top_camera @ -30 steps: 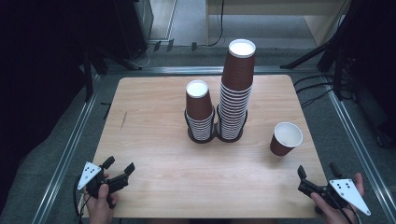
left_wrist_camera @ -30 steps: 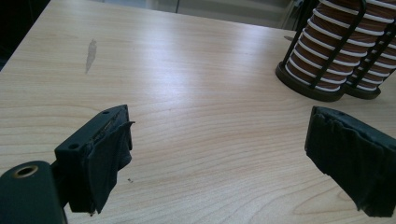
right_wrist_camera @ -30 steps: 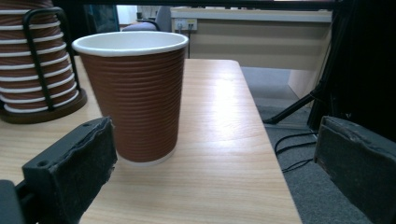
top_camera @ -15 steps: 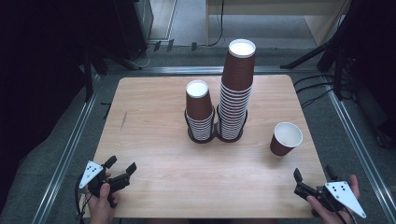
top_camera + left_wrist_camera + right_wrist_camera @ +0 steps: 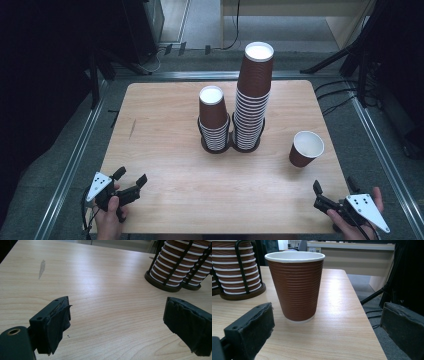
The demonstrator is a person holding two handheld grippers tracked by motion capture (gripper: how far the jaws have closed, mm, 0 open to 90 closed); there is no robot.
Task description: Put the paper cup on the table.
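Observation:
A single brown ribbed paper cup (image 5: 306, 148) stands upright on the right of the wooden table (image 5: 165, 115). In the right gripper view the cup (image 5: 295, 285) is just ahead of my open right gripper (image 5: 327, 325), slightly left of centre and untouched. In the high view the right gripper (image 5: 334, 184) sits at the front right corner. At mid-table a short stack of cups (image 5: 213, 120) and a tall stack (image 5: 252, 95) stand in black wire holders. My left gripper (image 5: 131, 176) rests open at the front left, holding nothing; its pads (image 5: 58, 320) frame bare wood.
The table's right edge (image 5: 362, 312) runs close beside the single cup, with floor and cables below. The holder bases (image 5: 172, 270) show at the upper right of the left gripper view. Metal rails (image 5: 75, 160) flank the table. Dark equipment stands behind.
My right gripper has shifted slightly left near the front edge. The left gripper and all cups have stayed where they were.

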